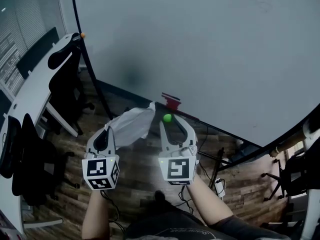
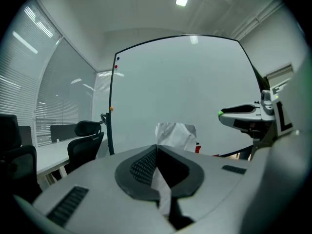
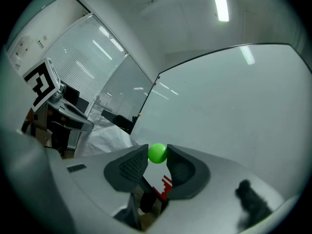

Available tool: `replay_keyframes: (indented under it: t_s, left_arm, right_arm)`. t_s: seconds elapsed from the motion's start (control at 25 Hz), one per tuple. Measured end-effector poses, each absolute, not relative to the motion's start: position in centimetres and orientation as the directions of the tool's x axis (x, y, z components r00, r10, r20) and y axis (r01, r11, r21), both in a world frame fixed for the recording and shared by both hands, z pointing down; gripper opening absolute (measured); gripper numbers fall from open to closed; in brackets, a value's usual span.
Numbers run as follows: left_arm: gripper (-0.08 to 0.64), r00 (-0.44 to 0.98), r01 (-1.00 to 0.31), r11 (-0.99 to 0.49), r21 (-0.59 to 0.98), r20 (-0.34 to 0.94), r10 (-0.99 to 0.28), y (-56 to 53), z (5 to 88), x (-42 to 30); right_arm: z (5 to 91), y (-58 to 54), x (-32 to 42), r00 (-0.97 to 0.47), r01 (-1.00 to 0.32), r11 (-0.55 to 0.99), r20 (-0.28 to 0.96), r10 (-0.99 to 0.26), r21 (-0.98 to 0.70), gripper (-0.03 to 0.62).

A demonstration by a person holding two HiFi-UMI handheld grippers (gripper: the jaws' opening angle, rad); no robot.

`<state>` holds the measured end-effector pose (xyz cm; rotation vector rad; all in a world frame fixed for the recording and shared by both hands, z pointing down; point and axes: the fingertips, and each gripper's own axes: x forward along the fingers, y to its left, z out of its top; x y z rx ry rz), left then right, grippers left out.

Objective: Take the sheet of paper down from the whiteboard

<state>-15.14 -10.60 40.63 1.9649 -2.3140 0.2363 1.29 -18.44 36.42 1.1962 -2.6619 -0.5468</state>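
Big whiteboard (image 1: 210,49) fills the top of the head view, its face bare and grey-white, dark frame running down the left edge and along the bottom. Below it is wood-plank floor (image 1: 140,169), and off to the left a long white desk (image 1: 30,91) with black office chairs (image 1: 65,81) pulled up beside it. Now the sheet of paper (image 1: 132,124): it's crumpled, white, and held out in front of the board's lower edge, between the two tools. The left gripper (image 1: 106,133) has it, jaws pressed together with the paper pinched flat between the pads and its loose end rising above the tips in the left gripper view (image 2: 175,135). Just beside it on the right, the right gripper (image 1: 171,120) is closed on a small green ball (image 3: 157,153), which sits right at the tips, touching both pads. A red item (image 1: 171,102) sits at the board's bottom edge just beyond that ball. Smallest of all, an orange dot (image 1: 82,35) is on the board's left frame.
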Motion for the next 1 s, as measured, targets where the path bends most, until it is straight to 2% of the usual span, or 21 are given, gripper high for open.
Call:
replay_keyframes:
  t_s: [1.0]
  left_arm:
    - [0.012, -0.096, -0.995, 0.095, -0.011, 0.142, -0.985, 6.2, 40.9, -11.2]
  right_arm:
    - [37.6, -0.8, 3.7, -0.647, -0.688, 0.609, 0.046, -0.761, 0.395, 0.126]
